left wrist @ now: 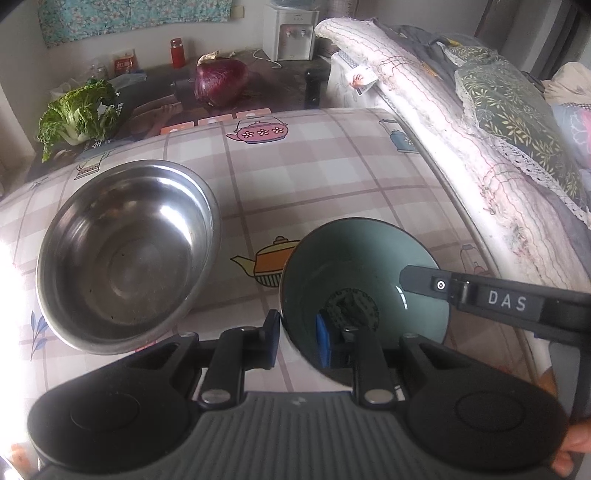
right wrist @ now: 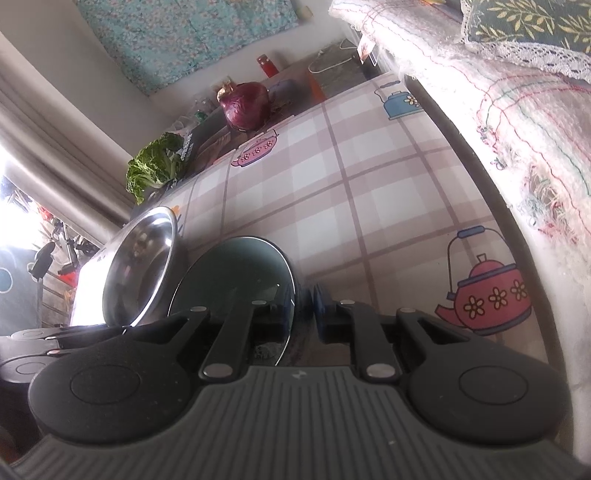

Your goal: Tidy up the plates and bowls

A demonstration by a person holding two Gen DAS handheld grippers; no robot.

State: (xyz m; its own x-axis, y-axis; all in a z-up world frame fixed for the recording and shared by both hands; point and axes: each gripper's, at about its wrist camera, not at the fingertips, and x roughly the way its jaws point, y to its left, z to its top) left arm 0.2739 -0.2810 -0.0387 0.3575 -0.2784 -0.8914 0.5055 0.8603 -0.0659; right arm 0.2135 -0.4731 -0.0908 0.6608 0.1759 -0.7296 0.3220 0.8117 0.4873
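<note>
Fingers (left wrist: 321,332) of both grippers pinch the green bowl (left wrist: 354,258) rim, steel bowl (left wrist: 125,254) just beside.

Checked tablecloth (left wrist: 314,177), floral wall hanging (left wrist: 133,18)

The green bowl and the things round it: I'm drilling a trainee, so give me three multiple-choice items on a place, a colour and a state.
1. Where is the steel bowl in the left wrist view?
A left of the green bowl
B inside it
C upside down on it

2. What colour is the cabbage at the back?
A purple
B white
C orange

3. How does the left gripper stand?
A wide open
B closed on the green bowl's rim
C closed on a spoon

A: they sit side by side. A: its skin is purple. B: one pad sits inside, one outside.
</note>
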